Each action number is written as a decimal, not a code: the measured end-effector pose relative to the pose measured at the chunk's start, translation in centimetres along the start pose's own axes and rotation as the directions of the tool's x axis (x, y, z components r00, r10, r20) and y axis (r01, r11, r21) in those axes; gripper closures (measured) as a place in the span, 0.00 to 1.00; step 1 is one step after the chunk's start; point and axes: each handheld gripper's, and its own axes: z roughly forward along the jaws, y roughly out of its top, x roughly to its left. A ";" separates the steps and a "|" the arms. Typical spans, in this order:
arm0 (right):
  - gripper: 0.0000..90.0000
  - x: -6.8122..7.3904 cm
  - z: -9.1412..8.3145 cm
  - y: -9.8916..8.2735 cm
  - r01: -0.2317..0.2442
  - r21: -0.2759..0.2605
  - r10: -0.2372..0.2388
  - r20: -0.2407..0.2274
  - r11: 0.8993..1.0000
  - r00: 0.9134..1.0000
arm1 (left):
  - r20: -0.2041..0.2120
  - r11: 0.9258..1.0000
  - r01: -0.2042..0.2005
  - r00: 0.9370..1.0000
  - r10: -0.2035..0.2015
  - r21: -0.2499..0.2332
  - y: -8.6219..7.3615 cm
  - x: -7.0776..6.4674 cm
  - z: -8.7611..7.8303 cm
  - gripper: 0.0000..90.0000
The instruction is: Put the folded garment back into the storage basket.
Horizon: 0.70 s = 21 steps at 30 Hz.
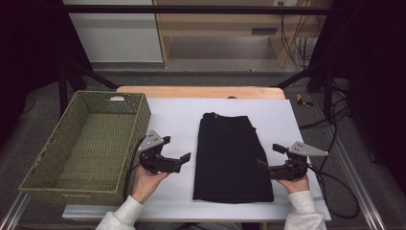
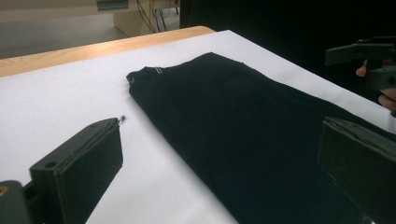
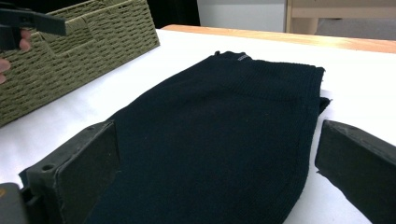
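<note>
While the folded black garment (image 1: 231, 158) lies lengthwise away from the person | left gripper (image 1: 175, 154) and right gripper (image 1: 269, 156) flank its near half, about equally near | both jaws wide, holding nothing

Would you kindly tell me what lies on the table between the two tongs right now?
The folded black garment lies flat on the white tabletop between the left tongs and right tongs, as the high view shows.
</note>
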 end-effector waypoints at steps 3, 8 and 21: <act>0.00 0.0 0.0 0.0 0.001 0.005 -0.001 0.000 1.000 1.000 | -0.005 1.000 -0.001 1.000 0.001 -0.001 0.3 0.0 0.5 0.00; 0.00 0.0 0.1 0.0 0.002 0.010 -0.002 0.002 1.000 1.000 | -0.015 1.000 -0.002 1.000 0.002 0.000 0.8 0.1 1.4 0.00; 0.00 0.0 0.3 -0.1 0.001 0.017 -0.001 0.001 1.000 1.000 | -0.034 1.000 -0.005 0.999 0.006 0.007 1.7 0.5 2.9 0.00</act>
